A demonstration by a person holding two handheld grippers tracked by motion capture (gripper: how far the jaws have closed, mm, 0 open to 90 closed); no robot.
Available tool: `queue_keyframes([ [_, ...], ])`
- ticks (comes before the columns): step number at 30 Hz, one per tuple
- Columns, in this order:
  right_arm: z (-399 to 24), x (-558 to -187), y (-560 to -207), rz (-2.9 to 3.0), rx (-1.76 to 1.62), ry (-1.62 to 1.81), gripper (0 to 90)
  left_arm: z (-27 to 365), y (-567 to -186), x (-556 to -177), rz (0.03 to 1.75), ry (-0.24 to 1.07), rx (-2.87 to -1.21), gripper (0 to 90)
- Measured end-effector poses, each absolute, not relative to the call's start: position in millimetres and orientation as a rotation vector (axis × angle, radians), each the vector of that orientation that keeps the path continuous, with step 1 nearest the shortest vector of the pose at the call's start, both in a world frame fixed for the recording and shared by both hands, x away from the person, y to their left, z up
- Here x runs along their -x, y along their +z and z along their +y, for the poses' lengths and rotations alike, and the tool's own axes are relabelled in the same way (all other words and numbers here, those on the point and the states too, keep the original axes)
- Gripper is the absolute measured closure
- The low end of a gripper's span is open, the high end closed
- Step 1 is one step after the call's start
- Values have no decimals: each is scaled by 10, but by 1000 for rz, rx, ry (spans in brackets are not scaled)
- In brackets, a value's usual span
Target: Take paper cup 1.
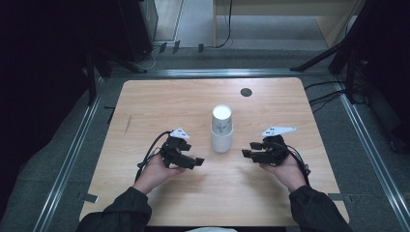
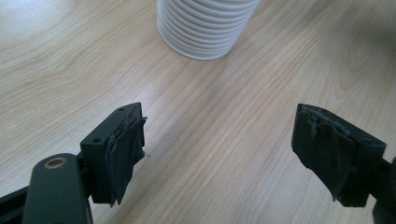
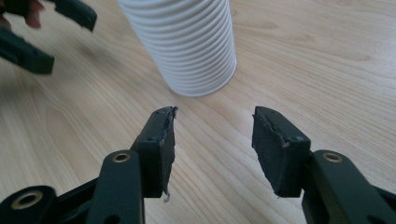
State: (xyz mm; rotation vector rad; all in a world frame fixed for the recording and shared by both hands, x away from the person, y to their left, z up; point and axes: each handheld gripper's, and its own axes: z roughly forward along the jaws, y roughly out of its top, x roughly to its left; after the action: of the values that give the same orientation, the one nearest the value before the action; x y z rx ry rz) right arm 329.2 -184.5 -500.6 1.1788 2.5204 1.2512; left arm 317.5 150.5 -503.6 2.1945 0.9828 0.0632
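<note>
Upright on mid-table wood: ribbed white cup stack (image 1: 222,128), between left gripper (image 1: 192,161) and right gripper (image 1: 249,150), both gaping, empty. Best approached level, squarely centred, pinching gently to avoid toppling.

Evenly lit from overhead on the pale wooden table (image 1: 159,101); dark, murky surroundings left and right. Soft shadows under the white ribbed paper cup stack (image 1: 222,128). Gripper views sharp near, slightly blurred far, mild sheen on wood.
</note>
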Motion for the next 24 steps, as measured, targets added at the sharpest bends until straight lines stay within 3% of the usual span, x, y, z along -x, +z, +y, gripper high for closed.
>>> queue_keyframes([
  [7,-1859,-3299,-4992,2504,-1137,1249,451,1521,-5034,-3187,996,57,-2192,174],
  [12,-1843,-3229,-4995,2537,-1043,1187,550,1529,-5017,-3170,980,65,-2211,174],
  [20,-1837,-3234,-4984,2562,-1044,1211,492,1563,-5004,-3161,966,72,-2226,176],
  [24,-1844,-3233,-4973,2583,-991,1165,461,1549,-5004,-3152,956,61,-2225,221],
])
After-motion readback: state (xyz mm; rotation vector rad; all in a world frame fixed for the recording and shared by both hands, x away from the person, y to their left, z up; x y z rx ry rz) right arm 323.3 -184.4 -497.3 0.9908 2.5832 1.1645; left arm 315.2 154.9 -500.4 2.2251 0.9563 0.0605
